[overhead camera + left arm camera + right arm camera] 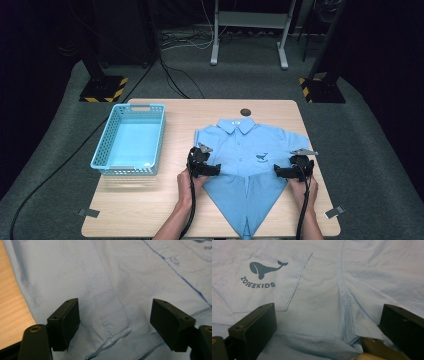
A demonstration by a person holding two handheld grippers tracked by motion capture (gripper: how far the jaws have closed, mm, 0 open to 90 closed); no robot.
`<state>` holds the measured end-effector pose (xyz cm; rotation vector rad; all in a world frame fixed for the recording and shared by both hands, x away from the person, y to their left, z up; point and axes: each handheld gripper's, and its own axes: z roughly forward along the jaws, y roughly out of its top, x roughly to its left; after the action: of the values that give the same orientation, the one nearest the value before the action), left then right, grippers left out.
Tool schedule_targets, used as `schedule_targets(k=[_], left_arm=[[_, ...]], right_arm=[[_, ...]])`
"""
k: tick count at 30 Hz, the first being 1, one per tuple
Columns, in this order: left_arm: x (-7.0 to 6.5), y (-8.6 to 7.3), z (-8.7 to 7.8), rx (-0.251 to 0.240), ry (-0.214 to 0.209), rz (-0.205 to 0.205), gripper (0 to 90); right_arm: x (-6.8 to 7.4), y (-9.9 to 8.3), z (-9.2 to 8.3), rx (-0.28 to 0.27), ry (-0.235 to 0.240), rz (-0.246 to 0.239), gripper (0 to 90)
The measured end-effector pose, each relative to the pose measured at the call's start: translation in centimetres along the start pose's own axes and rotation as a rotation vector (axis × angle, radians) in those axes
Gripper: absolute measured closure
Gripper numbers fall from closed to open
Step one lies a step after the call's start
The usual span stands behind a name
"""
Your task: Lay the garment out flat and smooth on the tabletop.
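Two grippers are seen on the table (150, 210) in the high view, one at each side of a light blue shirt (245, 150) that lies face up with its collar toward twelve o'clock. The shirt's lower half has been folded into a point that runs down to six o'clock at the table's near edge. The left gripper (216, 169) is held at the shirt's nine o'clock edge, the right gripper (276, 171) at its three o'clock edge, both pointed inward toward the middle. A light blue basket (107, 145) is set well apart at nine o'clock of the shirt, and a small dark disc (245, 112) is found just beyond the collar.

In the left gripper view, the left gripper (115, 322) is shown with its jaws standing apart over the cloth; a stitched seam runs between them and the pads are not pressed on it. The bare table is glimpsed at nine o'clock.

In the right gripper view, the right gripper (328, 330) is likewise shown spread wide, with a seam and a folded edge between the jaws and nothing clamped. The chest pocket (262, 282) with its whale print is seen at ten o'clock.
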<state>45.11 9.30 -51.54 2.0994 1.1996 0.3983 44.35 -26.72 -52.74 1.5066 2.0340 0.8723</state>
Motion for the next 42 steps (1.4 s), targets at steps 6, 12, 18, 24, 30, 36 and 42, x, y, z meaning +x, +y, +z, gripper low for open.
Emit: schedule_targets(k=[6,12,18,24,30,36,42], left_arm=[[0.3,-0.4,-0.2,-0.035,0.047,-0.019,41.1],[0.7,-0.9,-0.5,-0.063,0.068,-0.011,62.9],[0.7,-1.2,-0.6,-0.080,0.092,0.014,77.8],[0.3,-0.8,-0.9,-0.078,0.135,0.071,82.9],[0.4,-0.3,-1.3,-0.096,0.143,0.076,83.6],[0.6,-0.1,-1.8,-0.106,0.152,0.081,83.6],[1.0,-0.1,-2.2,-0.125,0.159,0.073,83.6]], right_arm=[[0.0,0.0,0.0,0.000,-0.002,0.001,0.9],[0.0,0.0,0.0,0.000,-0.003,0.002,1.2],[0.0,0.0,0.0,-0.001,-0.003,0.003,1.4],[0.0,0.0,-0.1,-0.001,-0.004,0.004,1.6],[0.0,0.0,-0.1,-0.002,-0.004,0.004,1.7],[0.0,0.0,-0.1,-0.002,-0.004,0.005,1.7],[0.0,0.0,-0.1,-0.002,-0.004,0.005,1.7]])
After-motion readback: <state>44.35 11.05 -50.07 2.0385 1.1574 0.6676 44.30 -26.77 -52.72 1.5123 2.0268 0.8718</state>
